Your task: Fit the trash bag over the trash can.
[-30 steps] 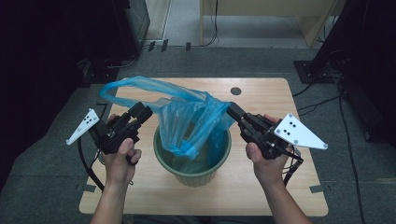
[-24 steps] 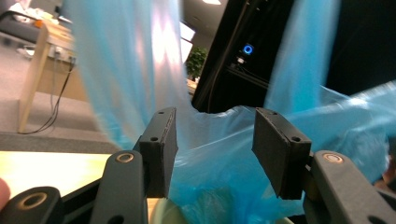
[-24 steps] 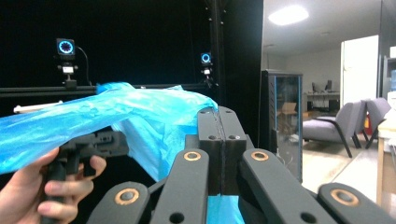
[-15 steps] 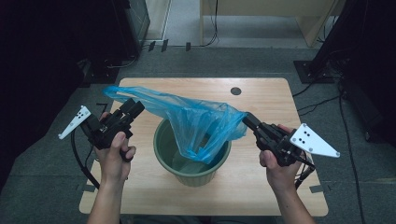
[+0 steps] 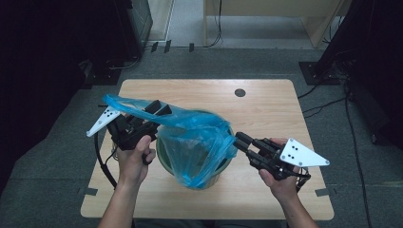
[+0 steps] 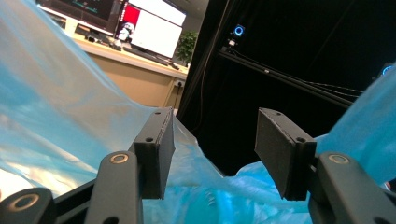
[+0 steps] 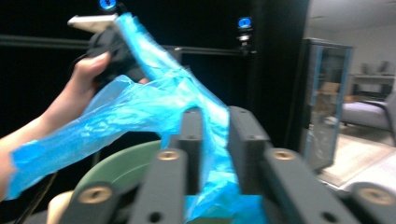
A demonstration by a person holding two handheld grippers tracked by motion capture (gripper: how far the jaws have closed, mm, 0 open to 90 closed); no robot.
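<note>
A green bin (image 5: 163,154) stands on the wooden table (image 5: 199,92), with a blue plastic bag (image 5: 199,142) draped into it and over its front rim. My left gripper (image 5: 159,108) is left of the bin. Its jaws have just been opening and stand open (image 6: 212,149), with the bag's edge (image 6: 56,121) stretched over them. My right gripper (image 5: 239,138) is at the bin's right rim. Its jaws (image 7: 215,135) have just been opening; a strip of bag (image 7: 140,107) hangs between them, and a gap shows beside the film. The bin (image 7: 121,170) lies below.
A round hole (image 5: 240,92) sits in the table's far right part. Dark racks stand at both sides and pale wooden furniture (image 5: 266,19) behind, with cables on the floor. The other hand (image 7: 79,88) shows in the right gripper view.
My right gripper has gone down and outward to the bin's right rim. The left gripper has shifted left. The bag is pulled wider and lower across the bin's mouth.
</note>
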